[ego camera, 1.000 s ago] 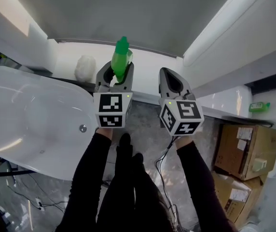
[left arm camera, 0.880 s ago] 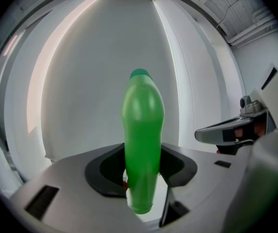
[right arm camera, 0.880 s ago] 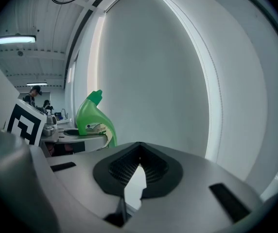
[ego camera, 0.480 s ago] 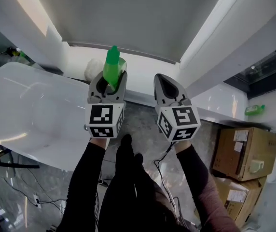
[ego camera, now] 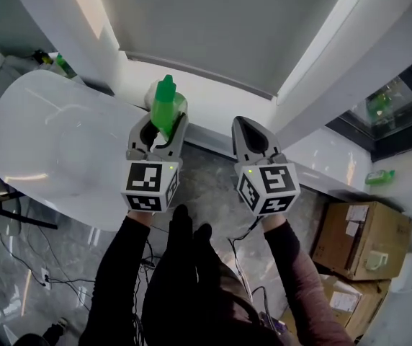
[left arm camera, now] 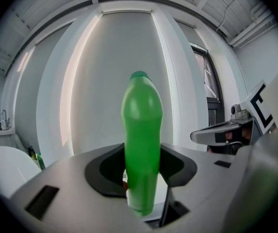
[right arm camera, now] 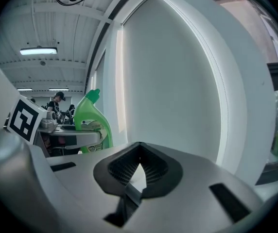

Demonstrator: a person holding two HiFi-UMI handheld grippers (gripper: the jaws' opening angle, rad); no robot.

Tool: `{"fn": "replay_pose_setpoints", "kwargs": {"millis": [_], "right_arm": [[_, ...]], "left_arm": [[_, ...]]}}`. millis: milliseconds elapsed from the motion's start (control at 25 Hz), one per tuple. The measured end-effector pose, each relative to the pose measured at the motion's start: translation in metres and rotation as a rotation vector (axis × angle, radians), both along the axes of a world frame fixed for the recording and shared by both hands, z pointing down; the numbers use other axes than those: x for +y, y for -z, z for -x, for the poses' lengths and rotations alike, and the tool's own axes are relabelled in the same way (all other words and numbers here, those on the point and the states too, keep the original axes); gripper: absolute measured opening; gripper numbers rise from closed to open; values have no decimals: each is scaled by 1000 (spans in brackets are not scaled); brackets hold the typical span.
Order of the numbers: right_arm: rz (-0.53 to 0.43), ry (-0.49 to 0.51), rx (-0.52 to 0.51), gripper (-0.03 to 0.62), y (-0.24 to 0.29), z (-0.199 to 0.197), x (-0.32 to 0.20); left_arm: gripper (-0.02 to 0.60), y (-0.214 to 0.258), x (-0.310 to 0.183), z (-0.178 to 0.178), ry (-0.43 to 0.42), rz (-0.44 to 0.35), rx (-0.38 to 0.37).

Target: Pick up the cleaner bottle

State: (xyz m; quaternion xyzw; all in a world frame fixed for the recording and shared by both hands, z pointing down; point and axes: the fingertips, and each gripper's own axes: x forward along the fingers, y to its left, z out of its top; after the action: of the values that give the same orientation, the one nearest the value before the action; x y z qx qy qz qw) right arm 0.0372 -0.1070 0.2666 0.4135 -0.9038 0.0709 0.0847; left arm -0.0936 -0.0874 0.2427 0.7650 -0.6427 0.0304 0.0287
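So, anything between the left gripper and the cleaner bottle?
Nothing visible. The bottle is clamped upright in the left gripper. The right gripper is beside it, shut and empty.

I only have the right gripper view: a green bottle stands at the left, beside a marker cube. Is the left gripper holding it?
Observer: Yes. In the left gripper view the left gripper has its jaws closed on the upright cleaner bottle.
Operator: What is underneath it?
Observer: The head view shows a white bathtub lower down, off to that gripper's left.
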Motion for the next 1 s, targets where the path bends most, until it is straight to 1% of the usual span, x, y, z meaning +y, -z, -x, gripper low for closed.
{"fn": "replay_pose_setpoints", "kwargs": {"millis": [240, 560, 1000], "right_arm": [[6, 45, -6, 0, 9, 8, 19], [-18, 66, -5, 0, 28, 31, 23], [-54, 76, 14, 0, 42, 63, 34]], "left_arm": [[186, 18, 24, 2, 13, -3, -14], [186, 34, 36, 20, 36, -26, -32], [186, 41, 51, 49, 53, -38, -8]]}}
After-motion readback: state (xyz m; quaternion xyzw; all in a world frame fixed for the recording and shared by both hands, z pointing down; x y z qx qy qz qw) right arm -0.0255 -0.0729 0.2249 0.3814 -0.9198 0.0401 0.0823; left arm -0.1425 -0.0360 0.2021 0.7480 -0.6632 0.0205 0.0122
